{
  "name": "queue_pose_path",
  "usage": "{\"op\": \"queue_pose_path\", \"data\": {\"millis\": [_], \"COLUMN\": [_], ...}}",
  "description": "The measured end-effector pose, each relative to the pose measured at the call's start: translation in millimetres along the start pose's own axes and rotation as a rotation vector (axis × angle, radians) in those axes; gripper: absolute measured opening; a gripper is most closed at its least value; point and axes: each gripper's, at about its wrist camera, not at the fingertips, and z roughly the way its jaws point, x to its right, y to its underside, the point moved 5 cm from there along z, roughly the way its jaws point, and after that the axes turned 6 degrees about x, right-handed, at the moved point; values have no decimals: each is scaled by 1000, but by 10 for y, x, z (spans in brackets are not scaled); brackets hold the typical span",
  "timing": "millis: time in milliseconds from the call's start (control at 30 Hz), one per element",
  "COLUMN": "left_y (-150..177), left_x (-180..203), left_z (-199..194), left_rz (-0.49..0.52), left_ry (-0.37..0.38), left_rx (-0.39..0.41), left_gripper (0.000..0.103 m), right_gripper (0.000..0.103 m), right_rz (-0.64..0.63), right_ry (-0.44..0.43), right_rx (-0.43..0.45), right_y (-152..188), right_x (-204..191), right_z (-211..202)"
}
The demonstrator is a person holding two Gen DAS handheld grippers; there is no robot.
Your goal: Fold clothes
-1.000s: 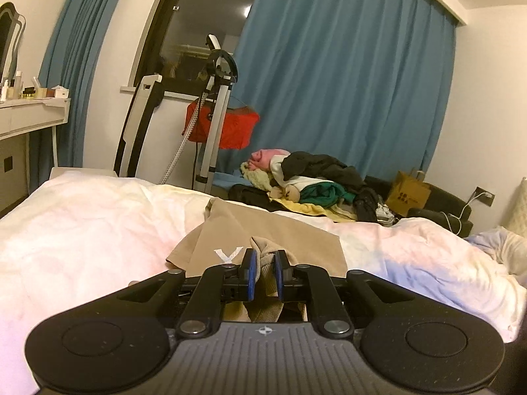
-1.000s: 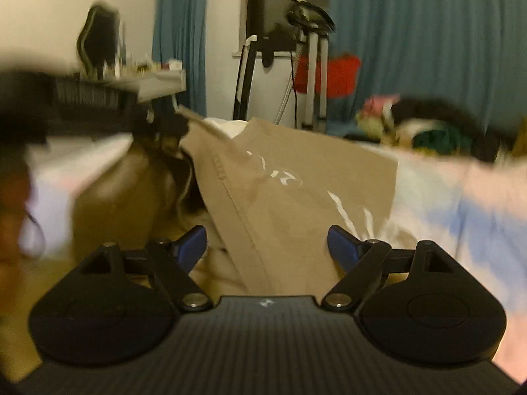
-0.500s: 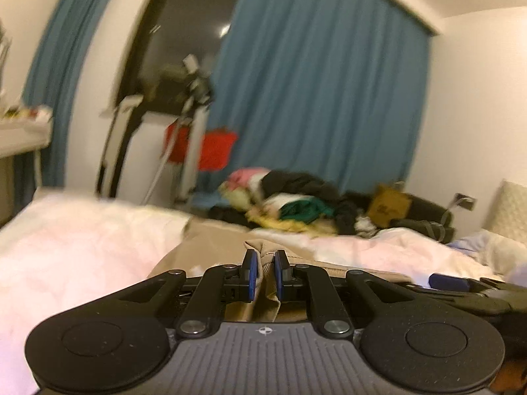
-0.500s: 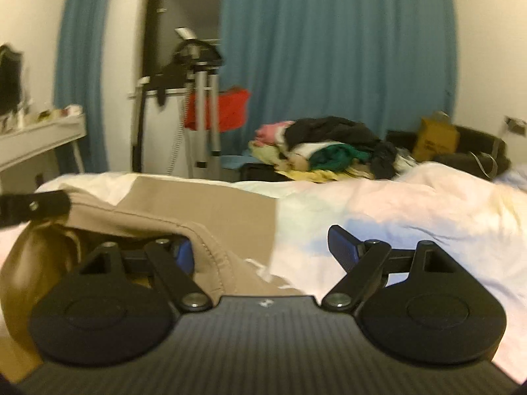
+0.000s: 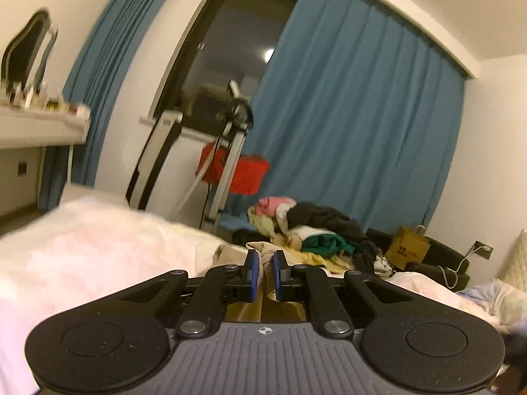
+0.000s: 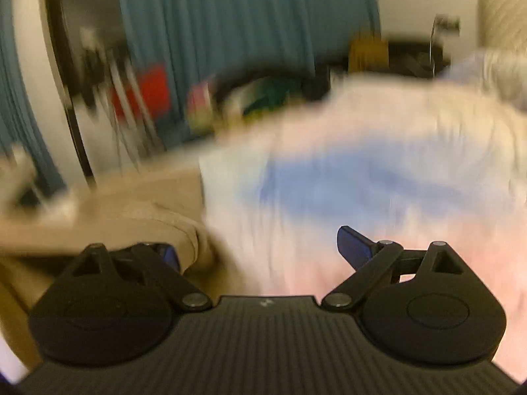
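Observation:
A tan garment (image 6: 125, 217) lies on the bed's pale pink and blue cover (image 6: 378, 171). My left gripper (image 5: 263, 275) is shut on a bunched fold of this tan garment (image 5: 263, 256), held above the bed; most of the cloth hangs hidden below the gripper body. My right gripper (image 6: 260, 250) is open and empty, low over the bed, with the tan garment's folded edge against its left finger (image 6: 168, 253). The right wrist view is strongly blurred.
A pile of mixed clothes (image 5: 309, 227) lies at the bed's far side. Behind it hang blue curtains (image 5: 355, 131), with a stand holding a red item (image 5: 234, 171). A white shelf (image 5: 39, 128) sits at the left, a cardboard box (image 5: 406, 247) at the right.
My left gripper has lifted and tilted upward with the tan fold still in it. My right gripper has swung to the right over the bed cover, staying open.

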Motion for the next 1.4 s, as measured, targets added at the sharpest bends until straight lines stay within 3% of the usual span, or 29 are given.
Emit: {"op": "queue_pose_path", "data": {"millis": [100,167,300,400,433,500,567,667,767,833,933,1000,1100,1300,1400], "left_y": [49,82,164,279,316,364,359,264,303,376,590,687,719,637,551], "left_x": [-79,-132,-240,-311,-340,-391,-419,-356,-39,158,311,344,263,-201,-381], "left_z": [58,95,198,296,306,306,299,231,208,203,221,282,421,674,598], "left_rz": [-17,-29,-46,-40,-43,-39,-31,52,206,299,384,429,444,318,239], "left_ry": [-6,-10,-23,-49,-57,-74,-80,-76,21,76,90,55,-56,-294,-319], "left_rx": [-54,-91,-167,-250,-270,-287,-277,-216,-222,-238,-278,-282,-250,-242,-236], "left_gripper": [11,11,15,18,21,42,51,67,83,86,90,91,91,91,92], "right_gripper": [93,94,94,94,94,94,94,94,94,93,93,93,93,93,93], "right_rz": [-50,-70,-62,-67,-63,-54,-44,-41,-18,-5,-4,1,-7,10,19], "right_ry": [-44,-59,-97,-90,-102,-116,-122,-114,-114,-113,-115,-118,-119,-80,-61], "right_rx": [148,153,15,-5,-12,-20,-25,-26,-32,-31,-32,-36,-35,19,57], "right_y": [-208,-181,37,93,108,129,141,140,121,104,106,124,146,136,98], "right_x": [-55,-96,-95,-83,-95,-92,-64,-80,-61,-39,-41,-45,-64,-4,39], "right_z": [-170,-160,133,255,223,164,111,65,53,48,34,30,11,-65,-98]}}
